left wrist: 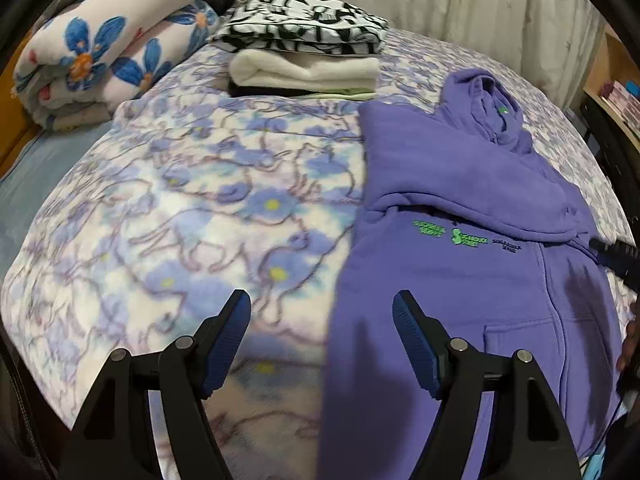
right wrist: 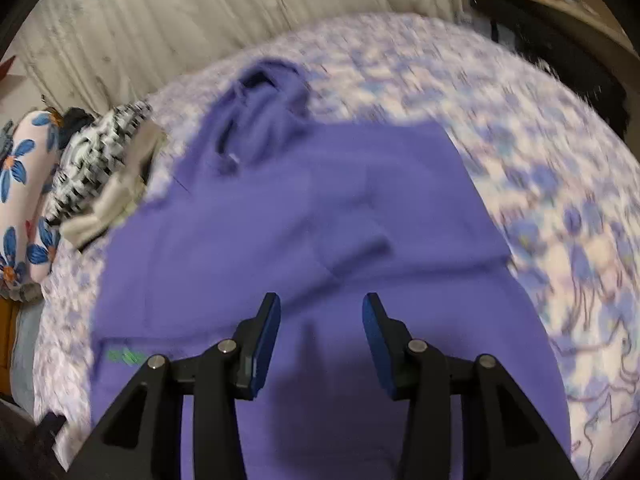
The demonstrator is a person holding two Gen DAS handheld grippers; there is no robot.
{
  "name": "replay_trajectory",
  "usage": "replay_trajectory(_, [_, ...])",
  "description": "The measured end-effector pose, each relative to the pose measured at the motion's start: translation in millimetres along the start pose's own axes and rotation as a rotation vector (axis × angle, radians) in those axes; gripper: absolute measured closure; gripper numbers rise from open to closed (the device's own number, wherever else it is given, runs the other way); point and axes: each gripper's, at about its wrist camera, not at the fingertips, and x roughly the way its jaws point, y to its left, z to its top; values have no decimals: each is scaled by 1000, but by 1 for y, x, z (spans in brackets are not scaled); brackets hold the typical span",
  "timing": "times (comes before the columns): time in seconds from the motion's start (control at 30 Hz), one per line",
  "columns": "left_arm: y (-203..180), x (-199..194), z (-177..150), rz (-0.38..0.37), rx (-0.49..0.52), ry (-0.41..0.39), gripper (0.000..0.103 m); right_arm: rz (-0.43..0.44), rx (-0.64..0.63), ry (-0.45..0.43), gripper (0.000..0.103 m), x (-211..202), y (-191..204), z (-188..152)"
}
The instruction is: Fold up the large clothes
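Left gripper (left wrist: 321, 312) and right gripper (right wrist: 321, 312) both spread wide, empty, above purple hoodie (left wrist: 460, 184) on floral bedspread (left wrist: 180, 208).

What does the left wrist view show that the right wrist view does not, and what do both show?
Only the left wrist view shows the left tongs, open over the hoodie's edge, the sharp green print, the zipper and the white towel in the stack. Only the right wrist view shows the right tongs, open above the hoodie, and its drawstring tip. Both show the purple hoodie, the floral bedspread and the blue-flower blanket.
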Motion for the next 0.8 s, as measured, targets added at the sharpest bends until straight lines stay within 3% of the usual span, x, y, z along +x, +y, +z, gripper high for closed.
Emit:
replay_trajectory(0.17, [-20,29,30,-35,53,17,31,90,32,24,60,5,-18,11])
replay_trajectory(0.4, [-45,109,100,-12,120,105,31,195,36,5,57,33,-27,65])
replay_trajectory(0.53, [-43,148,131,-39,87,144,30,190,16,35,56,62,-32,85])
replay_trajectory(0.63, [-40,171,147,-95,43,176,21,246,36,82,56,86,-38,92])
replay_trajectory(0.8, [-37,191,160,-157,-41,203,19,292,26,52,54,94,-34,95])
